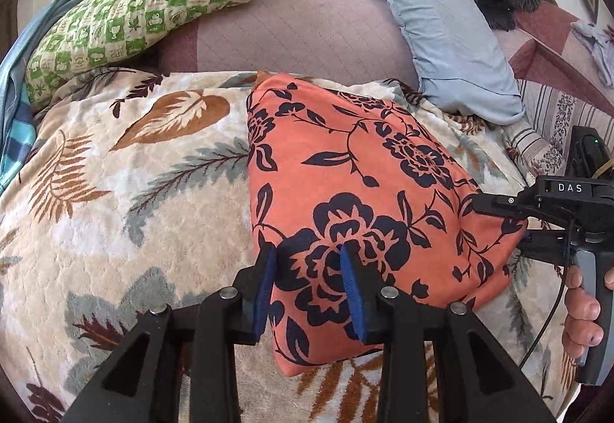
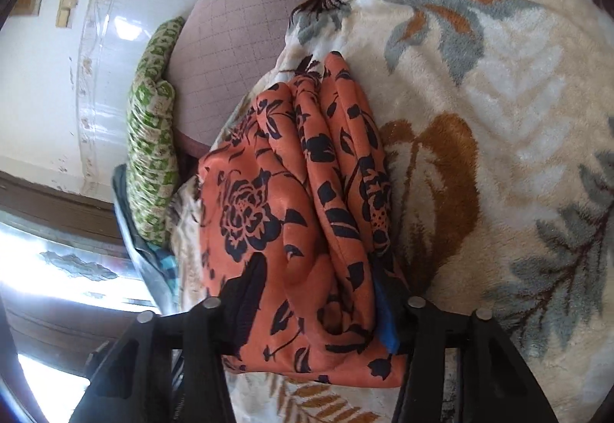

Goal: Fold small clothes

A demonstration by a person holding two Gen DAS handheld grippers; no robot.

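The orange floral garment [image 1: 364,200] lies as a folded packet in the middle of the left wrist view, on the plush leaf-print blanket [image 1: 134,192]. In the right wrist view the garment [image 2: 291,231] fills the lower centre, its stacked layers bunched between the jaws.

The right gripper [image 2: 318,311] is clamped on the packet's thick end, pads pressed into the folds. The left gripper [image 1: 309,288] stands partly spread over the near edge, with cloth showing between the blue pads; whether they press on it cannot be told.

The step is judged to be a late fold, or the squaring and lifting of the packet. It is best done with all layers kept inside the right grip, edges aligned, and the near edge pinched fully before anything is lifted.

The cloth looks thin, smooth and slippery, so layers may slide. The blanket is deep-piled and soft, giving little firm backing. A green checked pillow [image 1: 146,12] and a pale blue one [image 1: 445,27] lie at the top.
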